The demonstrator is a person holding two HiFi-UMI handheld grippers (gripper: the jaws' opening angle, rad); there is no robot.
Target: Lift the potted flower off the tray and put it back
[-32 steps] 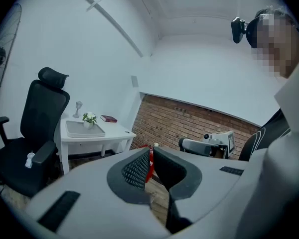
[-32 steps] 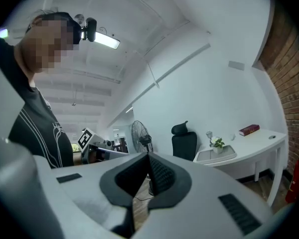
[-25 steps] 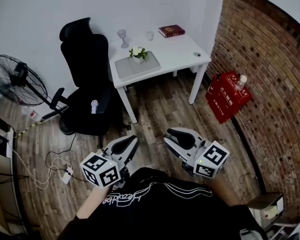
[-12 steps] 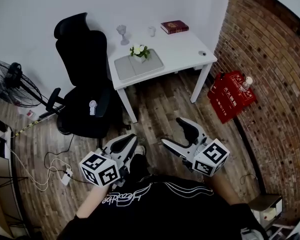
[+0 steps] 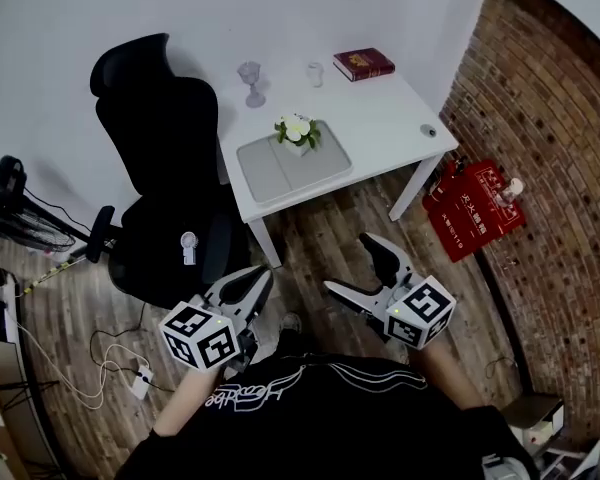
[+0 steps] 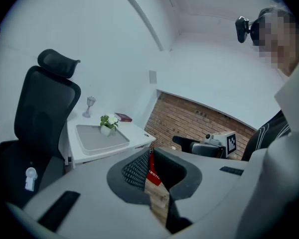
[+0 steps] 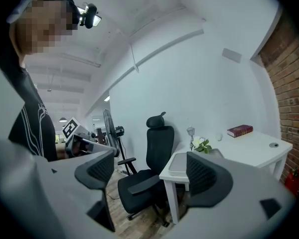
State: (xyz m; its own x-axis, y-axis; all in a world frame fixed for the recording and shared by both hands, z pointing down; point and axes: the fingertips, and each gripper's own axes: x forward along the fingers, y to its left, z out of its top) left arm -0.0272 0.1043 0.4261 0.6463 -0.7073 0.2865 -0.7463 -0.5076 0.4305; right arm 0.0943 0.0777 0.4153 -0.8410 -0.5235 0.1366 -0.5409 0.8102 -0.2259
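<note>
Standing on wooden floor (image 5: 325, 230), a white desk (image 5: 390, 118) bears the tray (image 5: 268, 174).

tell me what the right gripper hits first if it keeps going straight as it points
Probably the black office chair, framed between the right gripper's empty jaws, which have just been opening. The white table's front leg sits beside that line; depth is unclear.

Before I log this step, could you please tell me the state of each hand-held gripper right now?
Left hand-held gripper: closed, empty.
Right hand-held gripper: open, empty; jaws have just been opening.
</note>
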